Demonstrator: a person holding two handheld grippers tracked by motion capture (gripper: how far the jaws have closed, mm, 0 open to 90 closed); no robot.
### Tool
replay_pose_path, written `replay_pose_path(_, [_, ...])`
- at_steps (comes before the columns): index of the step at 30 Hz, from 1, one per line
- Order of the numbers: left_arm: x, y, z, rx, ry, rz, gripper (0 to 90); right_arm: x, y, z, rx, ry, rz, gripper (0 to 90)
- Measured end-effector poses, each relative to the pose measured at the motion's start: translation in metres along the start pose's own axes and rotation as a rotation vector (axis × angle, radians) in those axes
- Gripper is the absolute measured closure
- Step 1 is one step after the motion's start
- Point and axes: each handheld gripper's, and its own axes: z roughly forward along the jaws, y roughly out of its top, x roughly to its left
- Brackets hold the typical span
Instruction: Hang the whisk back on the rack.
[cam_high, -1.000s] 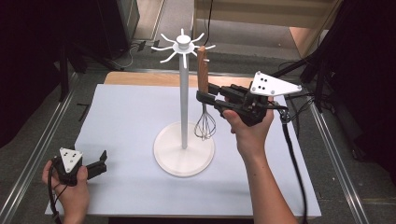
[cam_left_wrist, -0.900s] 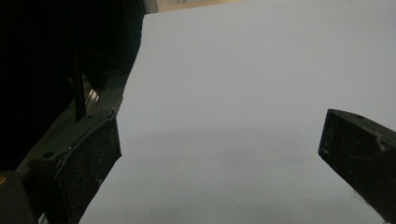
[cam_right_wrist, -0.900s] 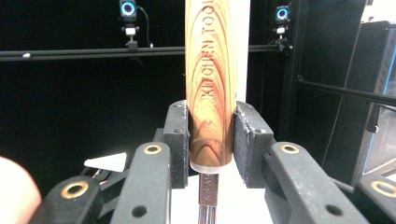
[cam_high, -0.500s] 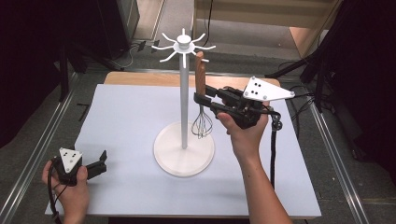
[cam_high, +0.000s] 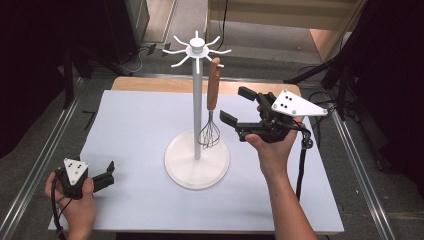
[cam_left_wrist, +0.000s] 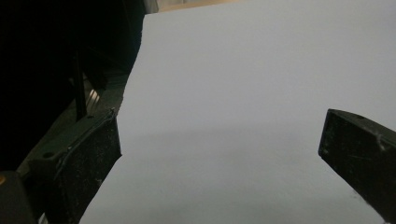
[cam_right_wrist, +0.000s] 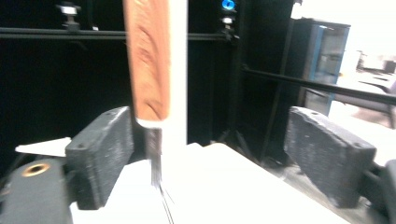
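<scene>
A whisk (cam_high: 213, 87) with a wooden handle hangs from a hook of the white stand (cam_high: 197, 112) at the middle of the table, its wire head just above the round base. Just right of it, my right gripper (cam_high: 231, 105) is open and holds nothing. In the right gripper view the whisk handle (cam_right_wrist: 147, 60) hangs near the left jaw, in front of the stand's pole (cam_right_wrist: 176, 70). My left gripper (cam_high: 107, 173) rests open at the table's front left corner, over the bare pale mat (cam_left_wrist: 243, 93).
The stand's round base (cam_high: 197, 167) sits on the light grey mat (cam_high: 130, 125) covering the table. Metal rails run along both sides of the table. Dark equipment and cables surround it.
The right gripper has opened and drawn back to the right, away from the whisk handle. The whisk stays hanging on the hook. The left gripper has not moved.
</scene>
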Motion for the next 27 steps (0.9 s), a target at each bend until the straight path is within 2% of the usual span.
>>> replay_pose_path(2, [0.000, 0.000, 0.000, -0.001, 0.000, 0.000, 0.0, -0.003, -0.005, -0.004, 0.005, -0.021, 0.007, 13.0])
replay_pose_path(10, [0.000, 0.000, 0.000, 0.000, 0.001, 0.000, 0.0, -0.012, -0.026, -0.021, 0.048, -0.117, 0.026, 0.1])
replay_pose_path(14, [0.000, 0.000, 0.000, -0.001, 0.000, 0.001, 0.0, -0.017, -0.038, -0.030, 0.056, -0.150, 0.052, 0.0])
replay_pose_path(20, [0.000, 0.000, 0.000, -0.002, 0.001, 0.004, 0.0, -0.021, -0.056, -0.042, 0.078, -0.207, 0.053, 0.0])
replay_pose_path(27, [0.000, 0.000, 0.000, -0.002, 0.001, 0.004, 0.0, -0.024, -0.075, -0.055, 0.098, -0.247, 0.070, 0.0])
